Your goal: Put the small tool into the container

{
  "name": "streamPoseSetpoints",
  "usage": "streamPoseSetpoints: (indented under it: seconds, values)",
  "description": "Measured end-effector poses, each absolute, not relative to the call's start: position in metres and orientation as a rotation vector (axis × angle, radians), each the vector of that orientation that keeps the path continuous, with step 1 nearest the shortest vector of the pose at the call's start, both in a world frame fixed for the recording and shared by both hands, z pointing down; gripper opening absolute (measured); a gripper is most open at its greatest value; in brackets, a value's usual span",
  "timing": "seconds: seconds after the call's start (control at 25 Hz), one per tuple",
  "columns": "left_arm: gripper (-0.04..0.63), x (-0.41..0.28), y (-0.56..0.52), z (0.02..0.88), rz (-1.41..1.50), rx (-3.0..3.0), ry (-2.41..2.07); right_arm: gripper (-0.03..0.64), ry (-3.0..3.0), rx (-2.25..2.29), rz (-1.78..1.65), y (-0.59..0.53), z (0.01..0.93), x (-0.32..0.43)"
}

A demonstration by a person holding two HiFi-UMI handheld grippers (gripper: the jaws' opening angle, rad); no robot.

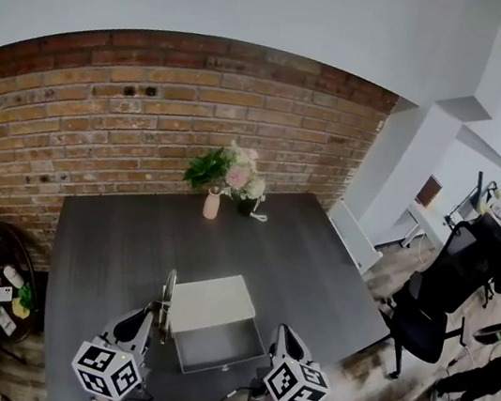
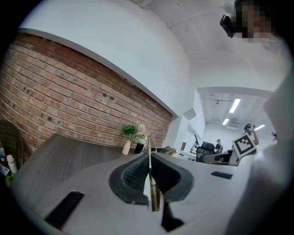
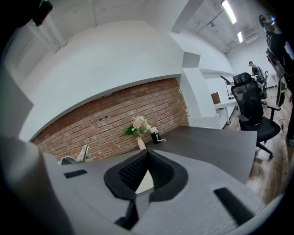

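Inspecting the left gripper [image 2: 148, 155] first: its jaws are pressed together on the thin, flat, silvery metal tool [image 2: 152, 195], which is pinched edge-on between the black ribbed pads and projects past the fingertips along the jaw line. The head view shows the same tool as a slim bright strip off the gripper's nose, its long axis running away from the person toward the red brick wall [image 1: 196, 129]. The shallow rectangular container, a grey tray with a white lid folded back [image 1: 219, 342], rests on the dark grey table [image 1: 111, 238] immediately to the right of the tool; the strip sits close beside the container's left edge, not over the tray. The right gripper [image 3: 147, 152] is on the container's other side, so the container lies between the two grippers; its jaws meet at the tips and nothing is gripped between them. Judgement: the tool is secured but not yet delivered, and the tray looks empty. The coming move turns on carrying the left gripper sideways to the right until the strip is over the open tray, preferably with its length along the tray's longer side. The right gripper has no evident part to play. Risk: the projecting end could catch the lid or the tray wall
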State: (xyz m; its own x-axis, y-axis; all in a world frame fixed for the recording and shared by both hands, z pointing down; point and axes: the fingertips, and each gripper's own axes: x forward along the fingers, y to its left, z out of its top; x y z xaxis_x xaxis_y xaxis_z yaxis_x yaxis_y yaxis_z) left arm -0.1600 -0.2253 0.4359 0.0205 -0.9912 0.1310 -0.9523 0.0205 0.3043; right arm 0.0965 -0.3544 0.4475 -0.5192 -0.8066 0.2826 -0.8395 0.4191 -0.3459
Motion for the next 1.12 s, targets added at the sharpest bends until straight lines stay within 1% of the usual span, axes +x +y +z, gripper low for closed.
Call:
streamPoseSetpoints:
  seconds: [0.56,1.12]
  values:
    - [0.009,-0.126,-0.224,0.477,-0.02,1.992,-1.896,0.002,-2.481,1.513,0.846,-0.341,0.499,0.123]
    - [0.009,-0.07,-0.244,0.502,0.18,2.15,-1.744,0.002,-2.377,1.603,0.957,-0.333,0.54,0.167]
